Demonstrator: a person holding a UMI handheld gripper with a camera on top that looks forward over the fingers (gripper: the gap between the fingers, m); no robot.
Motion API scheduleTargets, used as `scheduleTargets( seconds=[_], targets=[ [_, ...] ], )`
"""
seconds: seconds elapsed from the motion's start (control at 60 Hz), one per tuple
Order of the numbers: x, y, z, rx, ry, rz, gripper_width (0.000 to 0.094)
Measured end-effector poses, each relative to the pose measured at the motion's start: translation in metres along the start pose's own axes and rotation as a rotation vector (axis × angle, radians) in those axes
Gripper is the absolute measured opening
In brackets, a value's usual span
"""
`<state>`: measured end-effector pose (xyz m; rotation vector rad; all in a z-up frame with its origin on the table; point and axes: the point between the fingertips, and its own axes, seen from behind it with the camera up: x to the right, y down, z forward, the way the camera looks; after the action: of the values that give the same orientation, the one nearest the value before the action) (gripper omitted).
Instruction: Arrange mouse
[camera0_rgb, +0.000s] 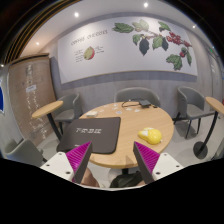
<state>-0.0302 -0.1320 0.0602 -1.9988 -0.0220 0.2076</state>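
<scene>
Since nothing lies between its fingers, the gripper (112, 152) holds nothing: the two pink-padded fingers stand wide apart, short of the near rim of the table (122, 114), and high enough to look down over the whole top. That looks like a spot for picking an approach rather than for grasping.

Furthest left, a chair (62, 104) sits tucked against the table's far-left side, so that flank is closed off. Next comes the dark mat (92, 130), lying flat on the left half of the top just ahead of the left finger, its near corner close to the rim. It is bare, which suggests it is where the mouse belongs.

Past the centre, near the far edge, rests a small dark shape with a thin cord, which I take to be the mouse (140, 103), though it is too small to be sure. It is well apart from the mat. On the right half, nearer the fingers, lies a yellow thing (150, 134), roughly on the line from the right finger to the mouse. A second chair (190, 104) stands off the right side.

Bare wood between the mat and the yellow thing gives the clearest lane. The far rim close behind the mouse leaves little margin, so a push from the front could send it over.
</scene>
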Motion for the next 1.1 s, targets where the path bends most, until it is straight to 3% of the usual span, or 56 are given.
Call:
scheduleTargets(
  seconds=[0.233,0.4,0.5,0.567,0.617,0.65,0.8,0.9,1.033,1.1],
  targets=[
    [0.136,0.002,0.032,-0.037,0.224,-0.07,0.0847],
    [0.18,0.013,0.084,-0.102,0.237,-0.112,0.0854],
    [0.192,0.003,0.11,-0.091,0.194,-0.06,0.083],
    [0.21,-0.007,0.131,-0.067,0.212,-0.055,0.0776],
    [0.221,-0.016,0.143,-0.037,0.235,-0.047,0.0611],
    [0.229,-0.022,0.149,-0.01,0.251,-0.029,0.0581],
    [0.228,-0.024,0.158,0.04,0.233,0.023,0.0374],
    [0.221,-0.034,0.144,0.011,0.238,0.057,0.0362],
    [0.126,-0.114,0.11,0.161,0.182,0.075,0.0362],
    [0.049,-0.136,0.111,0.204,0.097,0.047,0.0378]
  ],
)
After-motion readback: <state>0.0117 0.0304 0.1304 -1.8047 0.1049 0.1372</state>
